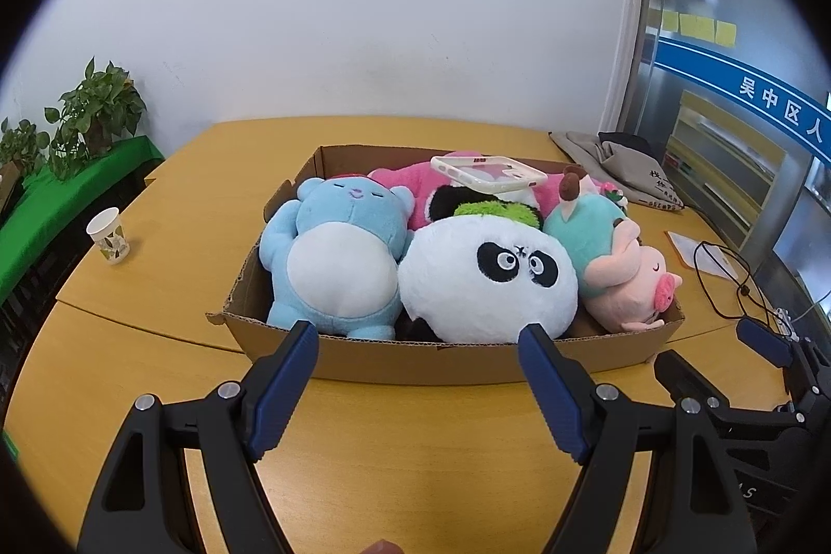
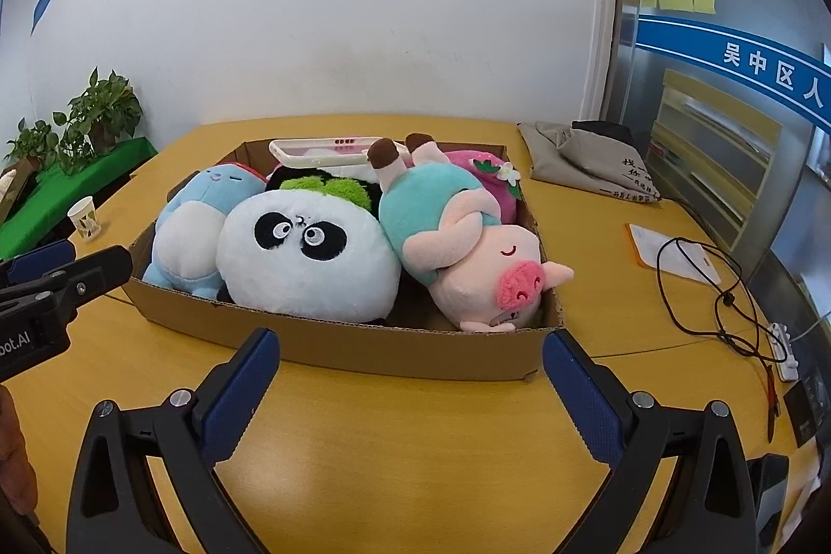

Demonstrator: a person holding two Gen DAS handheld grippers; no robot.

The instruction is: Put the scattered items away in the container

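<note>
A shallow cardboard box [image 1: 441, 359] [image 2: 363, 349] stands on the yellow table. In it lie a blue bear plush [image 1: 337, 263] [image 2: 192, 237], a white panda plush [image 1: 488, 279] [image 2: 306, 258], a pink pig plush in teal [image 1: 623, 279] [image 2: 467, 253], a pink plush [image 1: 415, 185] and a white phone case [image 1: 488, 172] [image 2: 322, 151] on top. My left gripper [image 1: 418, 341] is open and empty, just in front of the box. My right gripper [image 2: 410, 349] is open and empty, also before the box's near wall. The right gripper shows in the left wrist view [image 1: 727, 356].
A paper cup [image 1: 109, 234] [image 2: 84, 216] stands at the table's left. A grey cloth bag [image 1: 618, 170] [image 2: 592, 164] lies at the back right. Papers, a black cable [image 2: 722, 294] and a power strip [image 2: 784, 349] lie at the right. Potted plants [image 1: 88, 112] stand left.
</note>
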